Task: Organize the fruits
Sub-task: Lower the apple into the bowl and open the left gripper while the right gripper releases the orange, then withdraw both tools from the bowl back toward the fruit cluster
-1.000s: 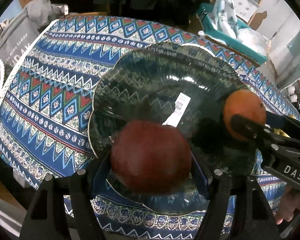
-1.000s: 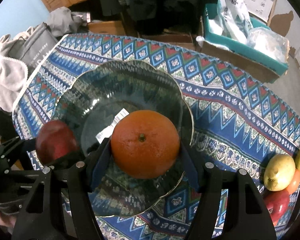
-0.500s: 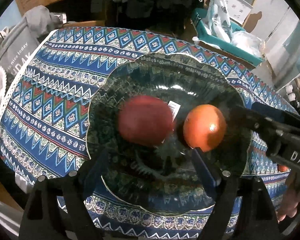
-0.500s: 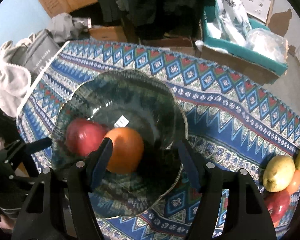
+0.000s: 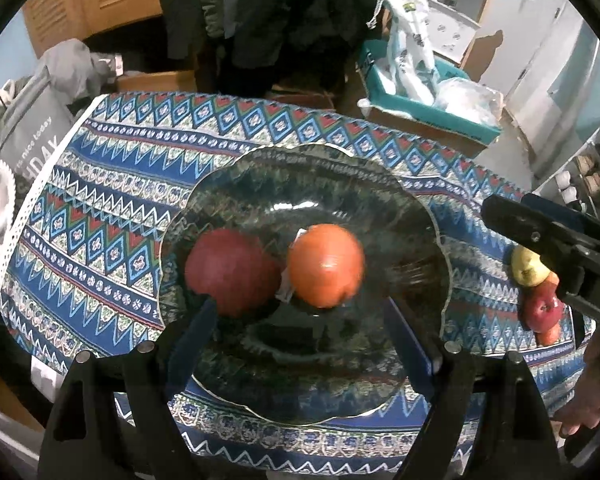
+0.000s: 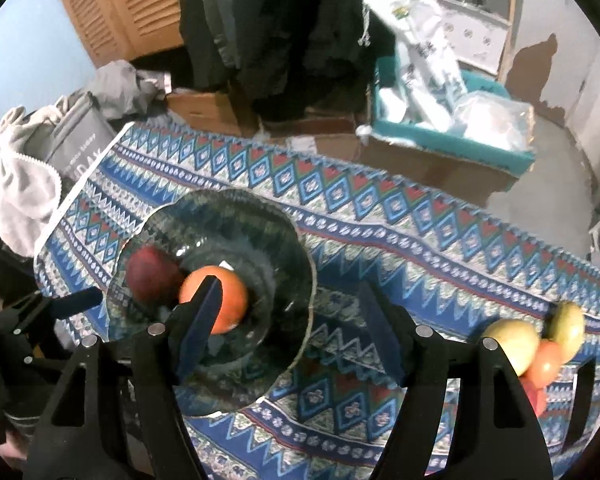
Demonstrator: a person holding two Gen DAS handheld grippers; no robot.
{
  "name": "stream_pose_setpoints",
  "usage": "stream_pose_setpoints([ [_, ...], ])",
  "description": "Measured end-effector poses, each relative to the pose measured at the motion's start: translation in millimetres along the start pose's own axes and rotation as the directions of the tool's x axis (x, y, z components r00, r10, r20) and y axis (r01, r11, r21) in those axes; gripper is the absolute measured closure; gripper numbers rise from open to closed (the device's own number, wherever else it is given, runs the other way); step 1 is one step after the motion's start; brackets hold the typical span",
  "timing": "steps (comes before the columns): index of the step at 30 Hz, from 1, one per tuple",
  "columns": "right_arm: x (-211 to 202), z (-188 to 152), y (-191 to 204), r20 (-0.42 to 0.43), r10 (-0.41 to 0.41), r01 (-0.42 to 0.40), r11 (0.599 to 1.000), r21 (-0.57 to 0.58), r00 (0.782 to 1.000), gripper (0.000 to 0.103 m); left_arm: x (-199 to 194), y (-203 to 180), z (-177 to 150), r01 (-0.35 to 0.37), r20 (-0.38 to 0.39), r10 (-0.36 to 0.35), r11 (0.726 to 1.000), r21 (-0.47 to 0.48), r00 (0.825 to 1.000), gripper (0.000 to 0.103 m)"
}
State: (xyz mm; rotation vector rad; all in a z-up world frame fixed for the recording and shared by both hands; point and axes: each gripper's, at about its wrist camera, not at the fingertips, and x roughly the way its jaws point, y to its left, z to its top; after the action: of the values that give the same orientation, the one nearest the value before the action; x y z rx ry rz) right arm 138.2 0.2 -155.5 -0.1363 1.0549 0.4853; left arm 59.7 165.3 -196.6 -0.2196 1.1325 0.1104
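A dark glass bowl (image 5: 260, 184) (image 6: 268, 232) with a scalloped rim stands on the patterned tablecloth. In it lie a red apple (image 5: 230, 272) (image 6: 150, 272) and an orange (image 5: 326, 264) (image 6: 228, 300), side by side. My left gripper (image 5: 300, 332) is open and empty above the bowl's near side. My right gripper (image 6: 292, 316) is open and empty, over the bowl's right rim; it shows at the right edge of the left wrist view (image 5: 556, 248). A pile of fruit lies at the table's right end: a yellow-green fruit (image 6: 510, 342), another green one (image 6: 568, 324), an orange-red one (image 6: 546, 364) and a red apple (image 5: 542, 308).
The tablecloth (image 5: 112, 200) ends close behind the bowl. Beyond the table are a grey bag (image 5: 32, 128), a teal box with plastic bags (image 5: 428, 96), cardboard boxes (image 6: 212, 108) and hanging dark clothes (image 6: 280, 20).
Both grippers opened and let their fruit go into the bowl, then drew back and up. The apple and orange rolled together at the bowl's middle. The right gripper shifted right.
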Motion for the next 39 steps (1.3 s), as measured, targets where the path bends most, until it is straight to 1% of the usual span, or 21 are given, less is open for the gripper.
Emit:
stream_pose_setpoints([
  [14,-59,-10,-35,0.104,-0.031,0.025,0.998,0.063,0.994,0.031,-29,-37,7,0.055,0.057,-0.058,0.997,0.054,0.997,0.017],
  [16,-67,-12,-39,0.117,-0.04,0.032,0.997,0.071,0.992,0.027,-33,-45,7,0.063,0.062,-0.067,0.996,0.068,0.996,0.017],
  [19,-81,-17,-48,0.137,-0.061,0.051,0.996,0.08,0.989,0.026,-38,-59,6,0.073,0.065,-0.079,0.993,0.095,0.995,0.017],
  [24,-100,-26,-65,0.159,-0.07,0.053,0.992,0.112,0.985,0.026,-47,-79,5,0.091,0.077,-0.102,0.987,0.131,0.992,0.017],
  [32,-127,-46,-92,0.19,-0.115,0.086,0.984,0.157,0.975,0.026,-65,-106,5,0.12,0.106,-0.14,0.977,0.175,0.984,0.017],
  [39,-146,-64,-116,0.201,-0.142,0.102,0.975,0.199,0.969,0.025,-73,-131,3,0.137,0.112,-0.165,0.966,0.217,0.98,0.017],
])
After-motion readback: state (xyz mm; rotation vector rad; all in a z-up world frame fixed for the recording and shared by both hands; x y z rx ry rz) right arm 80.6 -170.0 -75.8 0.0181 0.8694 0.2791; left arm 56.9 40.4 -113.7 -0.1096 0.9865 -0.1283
